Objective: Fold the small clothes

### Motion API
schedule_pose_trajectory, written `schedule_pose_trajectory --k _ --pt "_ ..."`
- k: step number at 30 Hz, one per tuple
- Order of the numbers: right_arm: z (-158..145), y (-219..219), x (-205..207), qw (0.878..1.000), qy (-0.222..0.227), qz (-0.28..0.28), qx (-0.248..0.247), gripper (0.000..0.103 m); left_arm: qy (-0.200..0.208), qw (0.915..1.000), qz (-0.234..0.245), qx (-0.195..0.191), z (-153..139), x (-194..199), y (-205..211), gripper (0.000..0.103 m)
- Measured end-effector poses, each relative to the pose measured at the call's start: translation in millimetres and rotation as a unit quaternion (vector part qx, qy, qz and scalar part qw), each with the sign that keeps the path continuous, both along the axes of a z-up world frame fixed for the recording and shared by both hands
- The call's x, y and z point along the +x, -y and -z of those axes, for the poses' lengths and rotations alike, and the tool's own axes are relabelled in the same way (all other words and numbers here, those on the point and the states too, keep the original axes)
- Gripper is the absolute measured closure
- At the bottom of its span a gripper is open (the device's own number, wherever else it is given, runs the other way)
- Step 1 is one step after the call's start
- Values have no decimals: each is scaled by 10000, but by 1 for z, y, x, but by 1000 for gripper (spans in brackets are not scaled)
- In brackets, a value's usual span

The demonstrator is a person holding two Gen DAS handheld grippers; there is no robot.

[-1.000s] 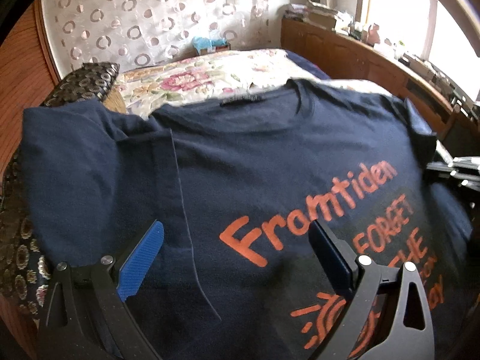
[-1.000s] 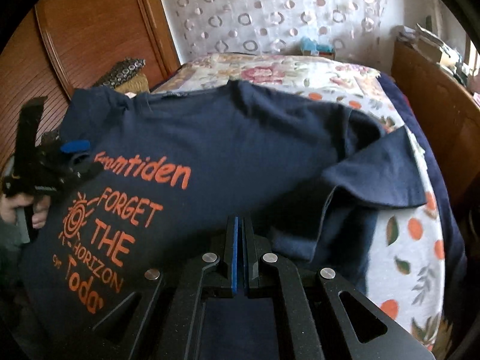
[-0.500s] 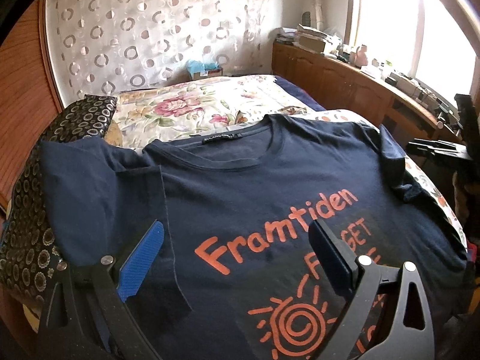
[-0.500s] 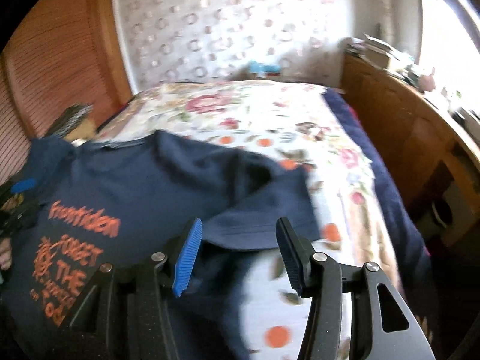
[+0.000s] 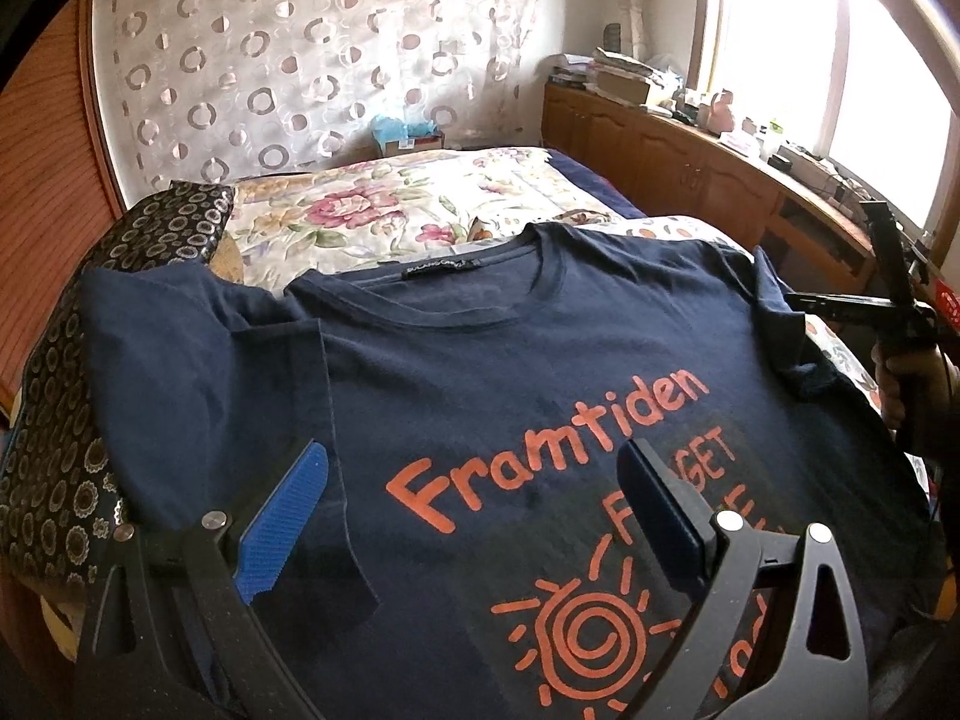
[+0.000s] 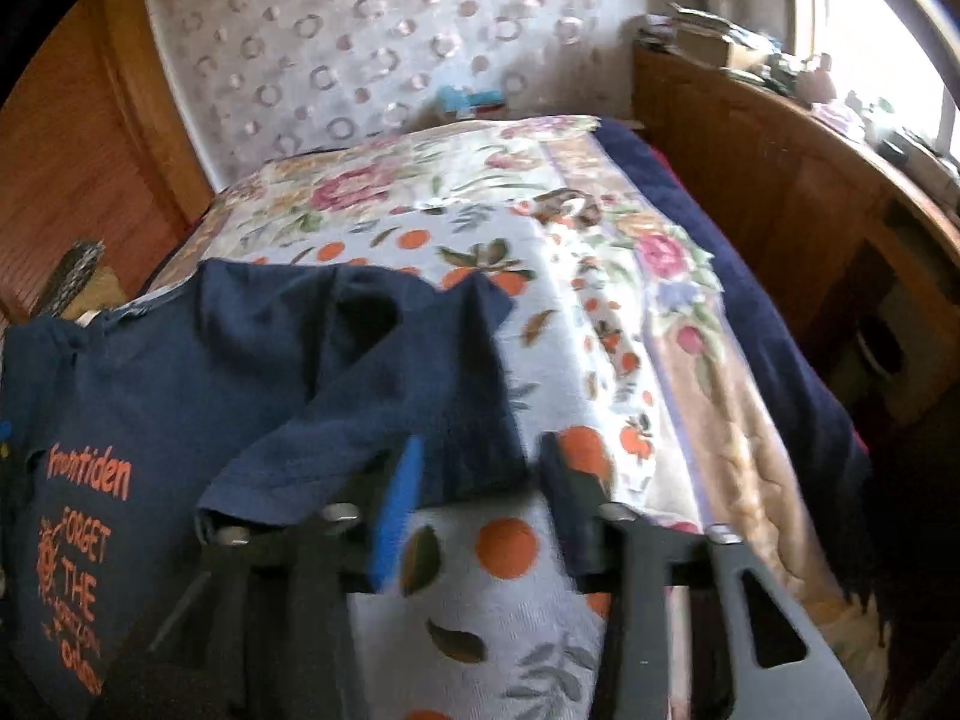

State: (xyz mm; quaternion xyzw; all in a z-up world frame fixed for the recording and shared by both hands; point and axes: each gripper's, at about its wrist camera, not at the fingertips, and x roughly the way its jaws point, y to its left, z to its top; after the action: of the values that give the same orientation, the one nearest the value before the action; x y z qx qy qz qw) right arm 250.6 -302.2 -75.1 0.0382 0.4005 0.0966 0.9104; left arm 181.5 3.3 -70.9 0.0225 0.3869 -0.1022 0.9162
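The navy T-shirt (image 5: 540,420) lies print up across the bed (image 5: 420,204), filling the frame's centre, with no fold visible yet. The left gripper (image 5: 474,516) hovers released above it. The right gripper (image 6: 480,498), empty, is closing beside the right sleeve (image 6: 420,408).

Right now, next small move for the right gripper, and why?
Probably ease the right gripper forward onto the near edge of the sleeve. Its closing jaws have only bedspread between them, the sleeve lies rumpled just ahead, and the left gripper hangs open over the T-shirt front.
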Motion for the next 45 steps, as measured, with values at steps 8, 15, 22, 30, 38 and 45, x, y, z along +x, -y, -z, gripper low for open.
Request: schedule_pose_trajectory --k 8,15,22,30,38,45 --pt "-47 -42 5 9927 532 -1067 174 99 24 9999 -84 -51 -2 -5 -8 6" --pt "-82 -108 15 9766 994 -1903 121 99 94 9997 -177 -113 -6 -11 -16 6" --pt "-70 -130 41 9743 920 -2056 -69 64 103 9995 -255 -151 -7 -14 -25 6" --pt "-61 -96 18 9846 843 -1526 -158 48 140 9994 -274 -138 -10 -12 -29 6" --pt "-17 -112 -23 9837 236 -1764 -263 59 140 9995 -245 -155 -9 -11 -24 6" --pt "12 -131 -37 9750 -38 -2062 -828 78 197 9995 -213 -91 -13 -17 -19 6"
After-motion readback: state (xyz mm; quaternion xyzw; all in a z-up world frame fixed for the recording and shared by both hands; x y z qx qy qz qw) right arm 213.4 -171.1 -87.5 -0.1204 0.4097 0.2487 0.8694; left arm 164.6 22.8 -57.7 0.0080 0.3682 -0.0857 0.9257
